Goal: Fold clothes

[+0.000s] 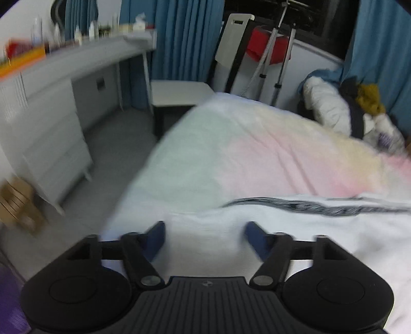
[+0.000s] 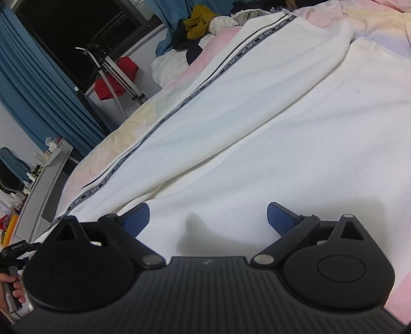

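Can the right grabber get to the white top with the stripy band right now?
Probably yes. The right gripper hangs open just over the white top, which lies spread flat on the bed, and nothing sits between its blue fingers and the cloth.

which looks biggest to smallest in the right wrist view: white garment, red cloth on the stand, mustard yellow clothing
1. white garment, by far the largest, though nearest the camera.
2. red cloth and mustard yellow clothing look about alike; too close to rank.
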